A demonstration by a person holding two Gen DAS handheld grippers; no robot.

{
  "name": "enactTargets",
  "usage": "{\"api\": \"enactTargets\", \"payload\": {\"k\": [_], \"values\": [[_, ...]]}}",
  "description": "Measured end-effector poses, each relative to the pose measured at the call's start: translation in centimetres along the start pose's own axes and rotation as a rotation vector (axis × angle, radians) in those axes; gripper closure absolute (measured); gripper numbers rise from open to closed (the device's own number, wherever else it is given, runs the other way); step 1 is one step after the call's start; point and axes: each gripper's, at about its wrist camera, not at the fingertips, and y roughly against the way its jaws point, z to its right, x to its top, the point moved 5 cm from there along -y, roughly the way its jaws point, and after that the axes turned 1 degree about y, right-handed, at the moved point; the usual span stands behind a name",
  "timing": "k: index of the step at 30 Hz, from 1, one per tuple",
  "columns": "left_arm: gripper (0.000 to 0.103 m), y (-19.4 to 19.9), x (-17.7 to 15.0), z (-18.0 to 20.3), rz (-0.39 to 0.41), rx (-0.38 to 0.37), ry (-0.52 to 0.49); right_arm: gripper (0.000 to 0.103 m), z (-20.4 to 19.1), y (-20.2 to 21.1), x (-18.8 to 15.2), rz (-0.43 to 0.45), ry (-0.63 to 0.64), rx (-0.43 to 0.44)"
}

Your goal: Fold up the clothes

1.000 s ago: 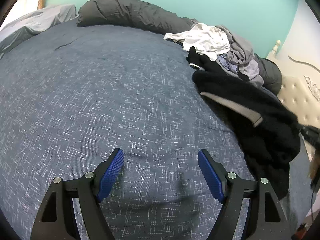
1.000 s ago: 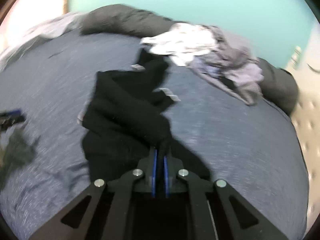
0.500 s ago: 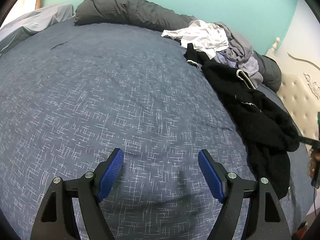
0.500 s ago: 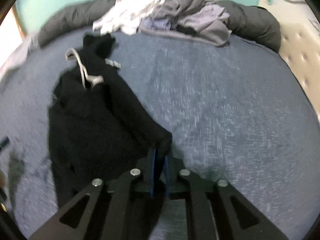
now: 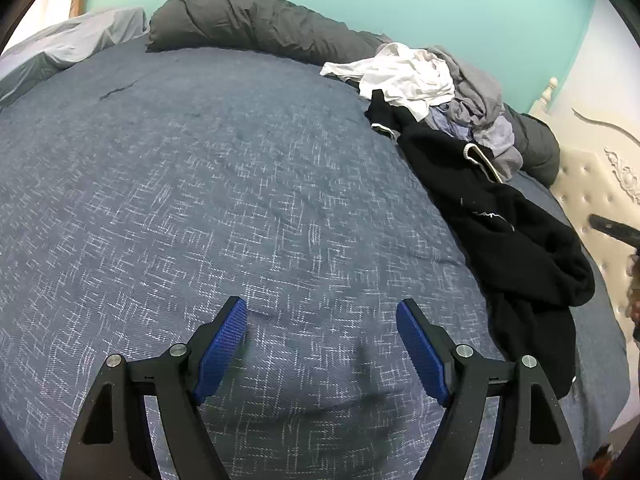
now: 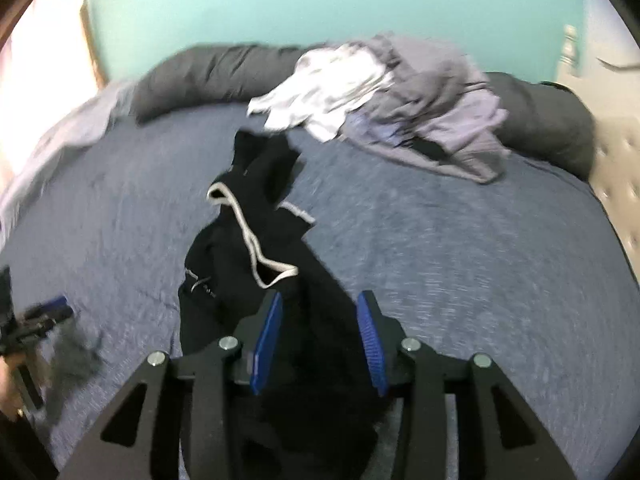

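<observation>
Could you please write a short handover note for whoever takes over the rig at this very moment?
Left gripper: open, empty, over bare bedspread.
Right gripper: open, over the near end of the black hoodie, gripping nothing.
Hoodie lies crumpled on the bed, unfolded. The pile of unfolded clothes sits by the dark pillows.
Done: hoodie pulled out of the pile.
Left: spread it flat, fold it, then the rest.

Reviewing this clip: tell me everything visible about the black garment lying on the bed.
The black garment is a soft, fleecy-looking top with a pale-edged neck or hood opening and small white lettering on the front. It lies crumpled and unfolded on the blue bedspread, stretching from the clothes pile toward the camera. Its near end lies between the open jaws of the right hand-held gripper; whether they touch it cannot be told.
</observation>
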Motion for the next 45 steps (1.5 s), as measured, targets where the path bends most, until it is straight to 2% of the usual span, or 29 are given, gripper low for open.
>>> {"api": "enactTargets", "payload": {"k": [4, 6, 12, 15, 18, 20, 21, 24, 28, 32, 41, 45], "values": [[0.023, 0.1, 0.3, -0.3, 0.004, -0.002, 0.001, 0.063, 0.0, -3.9, 0.3, -0.071, 0.024, -0.074], [0.023, 0.1, 0.4, -0.5, 0.006, -0.004, 0.002, 0.063, -0.2, -5.3, 0.0, -0.103, 0.049, -0.083], [0.023, 0.2, 0.8, -0.6, 0.009, -0.013, -0.003, 0.063, -3.0, -7.5, -1.5, -0.153, 0.135, 0.034], [0.022, 0.1, 0.9, -0.4, 0.010, -0.017, -0.013, 0.063, -4.3, -8.3, -2.7, -0.175, 0.191, 0.036], [0.022, 0.2, 1.0, -0.1, 0.014, -0.018, -0.019, 0.068, -4.4, -8.6, -3.1, -0.158, 0.153, 0.059], [0.022, 0.2, 1.1, 0.1, 0.015, -0.017, -0.025, 0.091, -4.6, -8.5, -3.4, -0.145, 0.144, 0.063], [0.022, 0.2, 1.2, 0.3, 0.015, -0.017, -0.031, 0.095, -4.8, -8.2, -3.3, -0.134, 0.161, 0.047], [0.022, -0.3, 2.4, 1.6, 0.017, -0.031, -0.054, 0.097, -5.1, -6.2, -3.2, -0.058, 0.190, 0.031], [0.015, -1.1, 4.0, 3.3, 0.020, -0.051, -0.088, 0.097, -4.1, -3.0, -3.4, 0.027, 0.150, 0.041], [0.015, -4.1, 7.1, 7.6, 0.018, -0.059, -0.210, 0.097, -3.1, -0.8, -3.7, 0.067, 0.131, 0.044], [0.015, -11.0, 12.2, 18.2, 0.014, -0.018, -0.559, 0.097, -1.2, -0.3, -3.9, 0.082, 0.095, 0.109], [0.015, -13.1, 13.6, 20.9, 0.033, -0.016, -0.620, 0.097, -0.8, -0.5, -4.2, 0.086, 0.096, 0.132]]}}
